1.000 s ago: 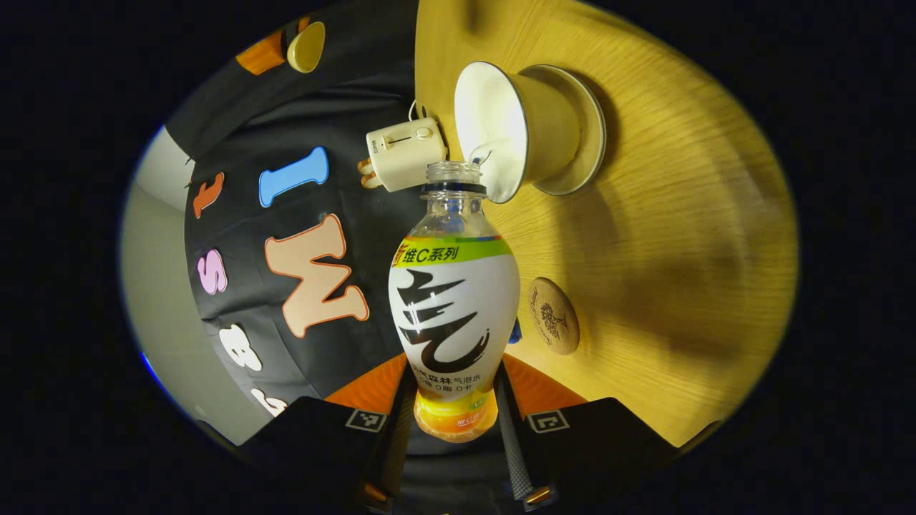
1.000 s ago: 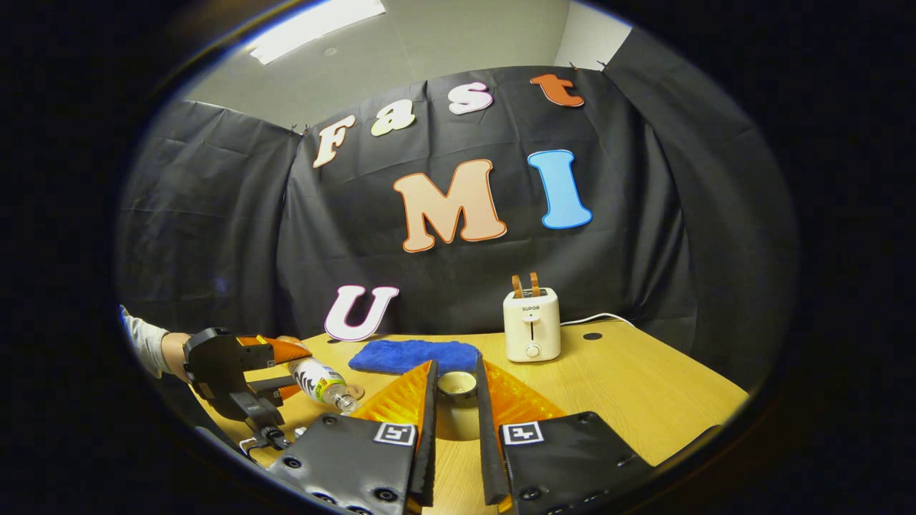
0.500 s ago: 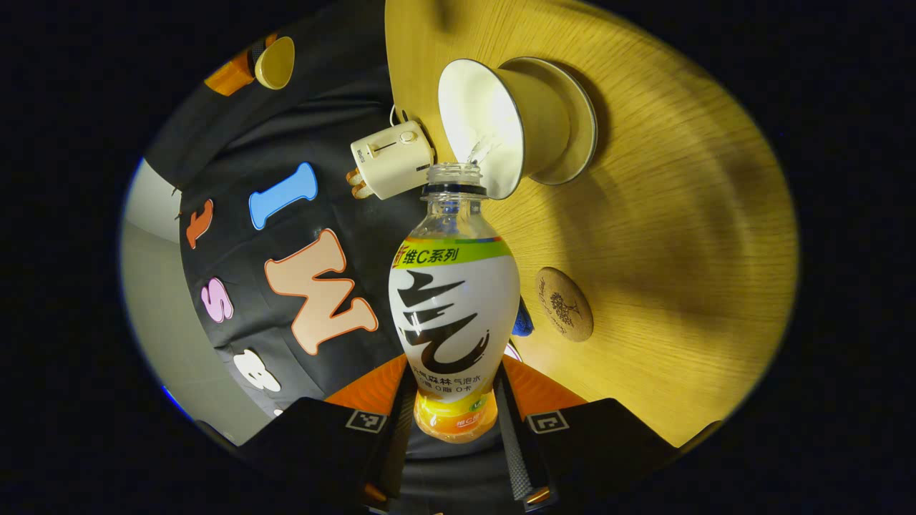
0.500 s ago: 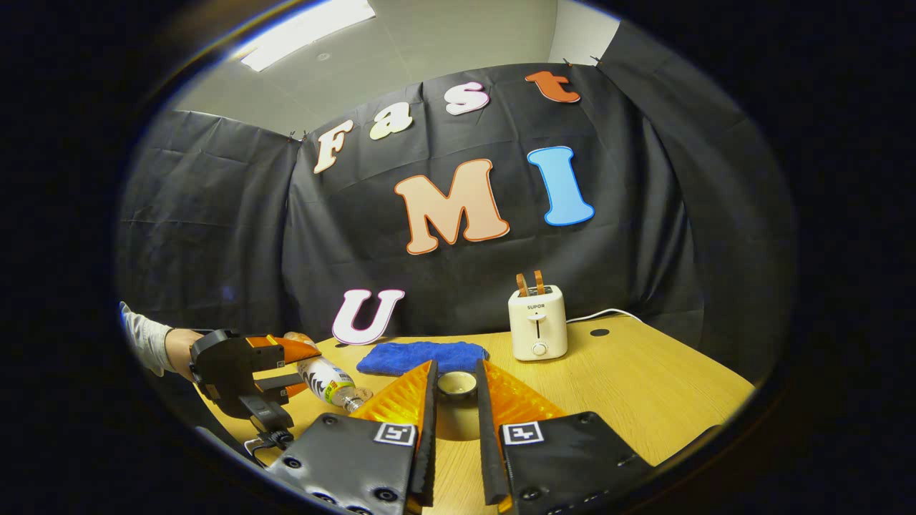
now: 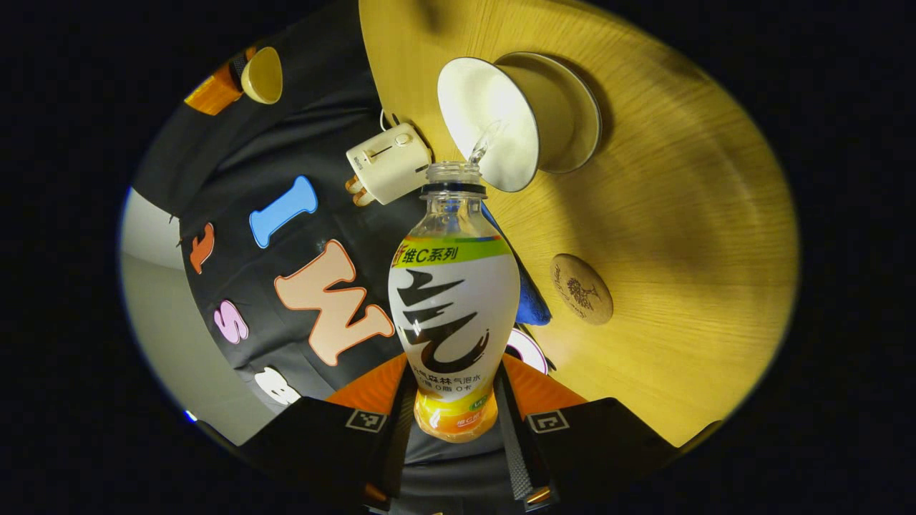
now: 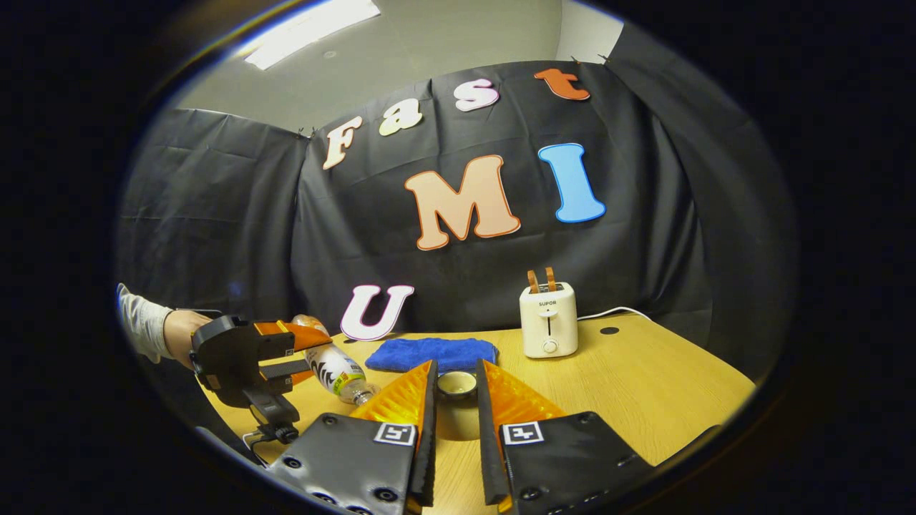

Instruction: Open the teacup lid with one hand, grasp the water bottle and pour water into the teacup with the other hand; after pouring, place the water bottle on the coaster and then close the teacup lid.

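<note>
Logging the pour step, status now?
Left hand-held gripper shut on water bottle, tipped, water streaming into teacup. Right hand-held gripper holds lid clear. Coaster free.

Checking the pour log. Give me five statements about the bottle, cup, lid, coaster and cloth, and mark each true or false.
1. The left tool grips the bottle. True.
2. The bottle stands on the coaster. False: it is tipped over the cup, the coaster bare.
3. Water runs into the cup. True.
4. The lid sits on the cup. False: the right tool holds it.
5. The cloth is red. False: blue.
</note>
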Available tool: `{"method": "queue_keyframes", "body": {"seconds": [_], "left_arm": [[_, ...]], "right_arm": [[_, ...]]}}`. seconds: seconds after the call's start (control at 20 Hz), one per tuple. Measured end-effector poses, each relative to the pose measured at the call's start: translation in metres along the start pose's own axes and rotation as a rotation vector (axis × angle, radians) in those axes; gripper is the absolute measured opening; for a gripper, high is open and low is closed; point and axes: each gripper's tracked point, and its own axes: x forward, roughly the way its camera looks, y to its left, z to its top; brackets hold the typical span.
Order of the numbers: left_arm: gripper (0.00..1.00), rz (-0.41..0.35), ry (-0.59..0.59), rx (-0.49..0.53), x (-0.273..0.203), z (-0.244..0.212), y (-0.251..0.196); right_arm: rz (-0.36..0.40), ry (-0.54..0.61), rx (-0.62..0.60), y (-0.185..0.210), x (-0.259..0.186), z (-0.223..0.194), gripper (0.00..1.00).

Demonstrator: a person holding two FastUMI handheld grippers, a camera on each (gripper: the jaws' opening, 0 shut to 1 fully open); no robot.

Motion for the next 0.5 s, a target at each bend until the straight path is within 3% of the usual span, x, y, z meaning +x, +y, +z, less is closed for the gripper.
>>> {"method": "queue_keyframes", "body": {"seconds": [0.5], "left_arm": [[0.56, 0.023, 0.022, 0.034, -0.003, -0.009, 0.014]], "right_arm": [[-0.001, -0.005, 0.012, -0.005, -0.002, 0.003, 0.3]]}}
